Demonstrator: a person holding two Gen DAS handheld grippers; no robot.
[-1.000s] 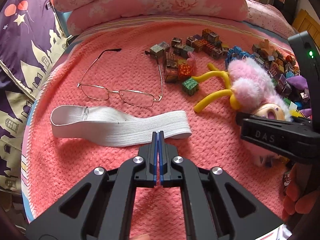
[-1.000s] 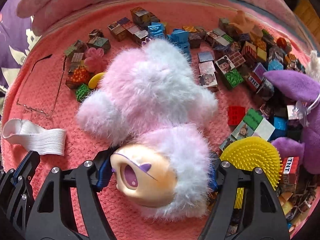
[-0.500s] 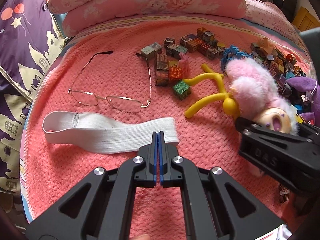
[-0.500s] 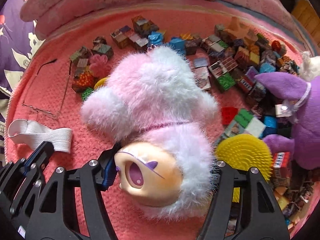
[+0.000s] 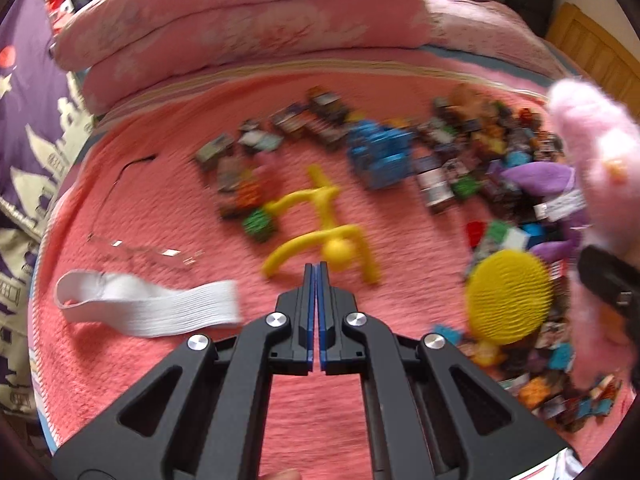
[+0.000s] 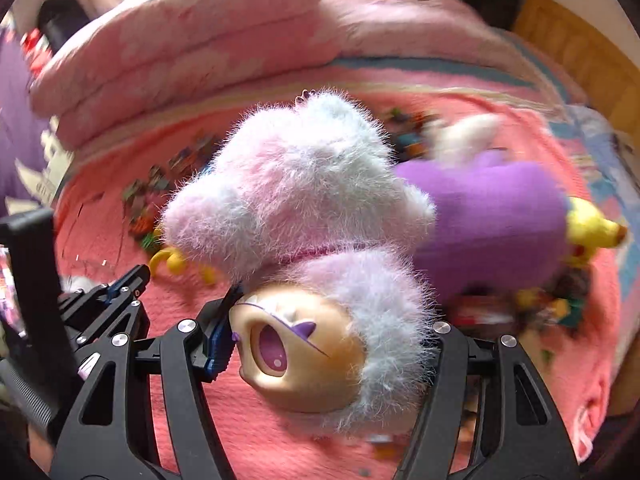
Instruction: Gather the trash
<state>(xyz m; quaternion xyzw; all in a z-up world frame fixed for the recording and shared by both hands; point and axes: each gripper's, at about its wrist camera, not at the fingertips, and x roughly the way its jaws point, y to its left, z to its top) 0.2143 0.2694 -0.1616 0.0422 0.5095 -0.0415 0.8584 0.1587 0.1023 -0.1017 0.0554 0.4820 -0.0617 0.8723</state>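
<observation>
Lifted since the earlier frame: pink doll [image 6: 316, 240] now hangs clear of the bed [image 5: 160, 208], head pinched between right gripper [image 6: 328, 344] fingers, seemingly for carrying off. Left gripper [image 5: 316, 276], fingers pressed together, empty, points toward yellow figure [image 5: 332, 240] at 12 o'clock.

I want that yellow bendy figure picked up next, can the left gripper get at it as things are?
Probably yes. The yellow bendy figure lies uncovered on the pink blanket, just ahead of the left gripper, nothing between. Its jaws are shut and empty, so they would need opening first.
</observation>
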